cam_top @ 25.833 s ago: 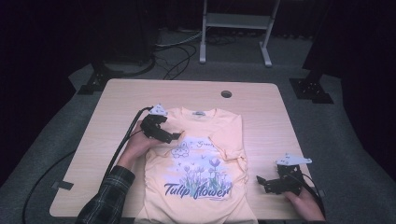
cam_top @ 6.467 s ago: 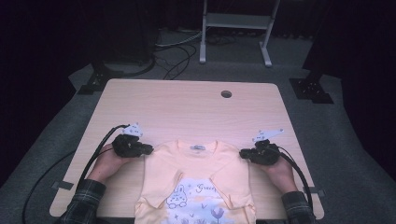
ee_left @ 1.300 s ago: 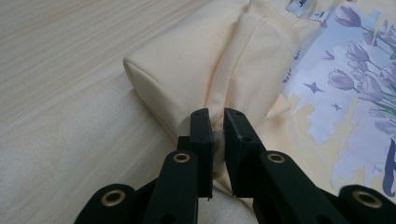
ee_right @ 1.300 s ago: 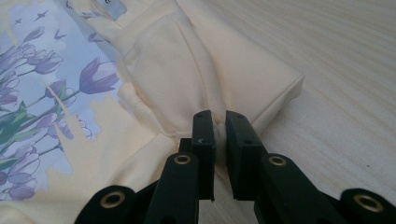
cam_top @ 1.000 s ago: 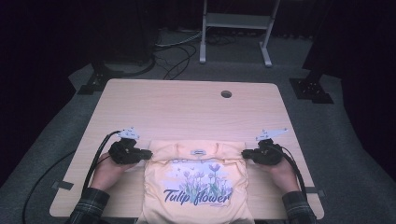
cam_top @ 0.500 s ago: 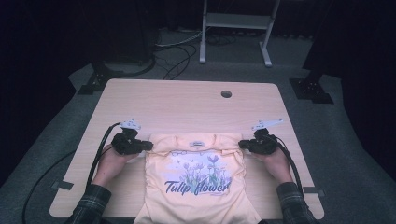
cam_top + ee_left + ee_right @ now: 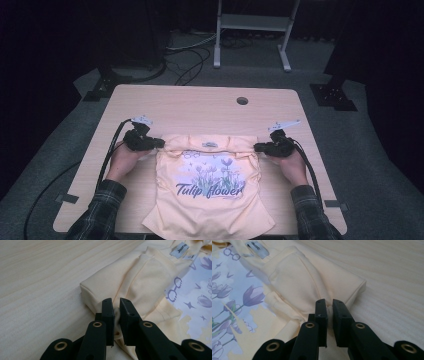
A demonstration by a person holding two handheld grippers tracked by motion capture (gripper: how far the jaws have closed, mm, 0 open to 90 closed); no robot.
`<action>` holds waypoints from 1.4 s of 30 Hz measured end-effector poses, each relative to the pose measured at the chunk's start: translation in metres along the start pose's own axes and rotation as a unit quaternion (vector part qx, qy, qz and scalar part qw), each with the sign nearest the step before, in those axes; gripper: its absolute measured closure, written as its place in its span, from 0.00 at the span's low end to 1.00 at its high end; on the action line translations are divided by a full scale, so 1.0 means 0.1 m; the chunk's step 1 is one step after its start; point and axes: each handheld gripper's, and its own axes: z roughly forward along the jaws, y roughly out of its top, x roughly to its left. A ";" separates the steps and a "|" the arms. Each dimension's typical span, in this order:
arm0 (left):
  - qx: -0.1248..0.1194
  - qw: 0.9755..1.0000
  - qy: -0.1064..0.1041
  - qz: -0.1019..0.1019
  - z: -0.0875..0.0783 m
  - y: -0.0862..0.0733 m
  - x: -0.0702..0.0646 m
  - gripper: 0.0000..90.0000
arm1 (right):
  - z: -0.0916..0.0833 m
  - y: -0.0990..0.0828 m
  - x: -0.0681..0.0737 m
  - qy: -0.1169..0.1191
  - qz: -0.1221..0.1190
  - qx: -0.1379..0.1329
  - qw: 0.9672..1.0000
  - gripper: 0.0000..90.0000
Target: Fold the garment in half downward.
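- The pale yellow T-shirt [image 7: 207, 187] lies print-up on the wooden table [image 7: 200, 107], in the near half of it, with the collar label toward 12 o'clock and the hem hanging over the near edge at 6 o'clock.
- The left gripper [image 7: 159, 143] sits at the shirt's 10 o'clock corner. In the left gripper view its jaws are clenched on a pinch of yellow cloth at the folded shoulder – the fabric bunches between the pads.
- The right gripper [image 7: 257, 147] sits at the 2 o'clock corner, mirroring the other. In the right gripper view it too is clamped on a tuck of the folded shoulder edge [image 7: 358, 288].
- Done so far, judging from how the cloth lies: both sleeves are turned in, so the shirt is a narrow panel, and the "Tulip flower" print [image 7: 210, 190] faces up between the folded sides. The top edge is stretched fairly straight between the two grips.
- Left to do, as I read it: the length remains unfolded – the lower part flares out wider toward 6 o'clock and wrinkles near the hem. A fold across the length, top to bottom or the reverse, looks like the remaining step, followed by letting go and smoothing.
- The far half of the table, up to the cable hole [image 7: 242, 100] at 1 o'clock, offers room to lay the shirt flat.
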 end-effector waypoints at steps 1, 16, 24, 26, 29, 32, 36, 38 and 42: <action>0.000 1.000 0.002 0.002 0.01 0.02 0.02 0.92 | 0.01 0.02 -0.01 -0.003 -0.002 0.000 1.000 0.92; -0.053 0.999 0.008 0.001 -0.15 0.10 0.00 0.92 | -0.04 0.14 -0.07 -0.006 0.011 -0.020 1.000 0.93; -0.089 0.996 -0.001 0.023 -0.51 0.15 -0.21 0.93 | -0.33 0.19 0.16 0.003 -0.018 -0.054 0.998 0.93; -0.097 0.995 -0.006 0.029 -0.60 0.15 -0.27 0.93 | -0.41 0.18 0.22 0.004 -0.025 -0.063 0.998 0.93; -0.108 0.993 -0.010 0.036 -0.71 0.12 -0.37 0.93 | -0.52 0.17 0.29 0.005 -0.034 -0.070 0.997 0.93; -0.115 0.992 -0.016 0.039 -0.78 0.07 -0.43 0.93 | -0.63 0.16 0.33 0.008 -0.037 -0.080 0.996 0.93; -0.116 0.992 -0.024 0.039 -0.84 -0.03 -0.49 0.93 | -0.74 0.11 0.38 0.011 -0.041 -0.084 0.996 0.93; -0.117 0.992 -0.032 0.035 -0.86 -0.09 -0.52 0.93 | -0.77 0.07 0.41 0.013 -0.042 -0.082 0.996 0.93; -0.113 0.992 -0.043 0.033 -0.88 -0.22 -0.57 0.93 | -0.81 -0.04 0.47 0.017 -0.047 -0.075 0.996 0.93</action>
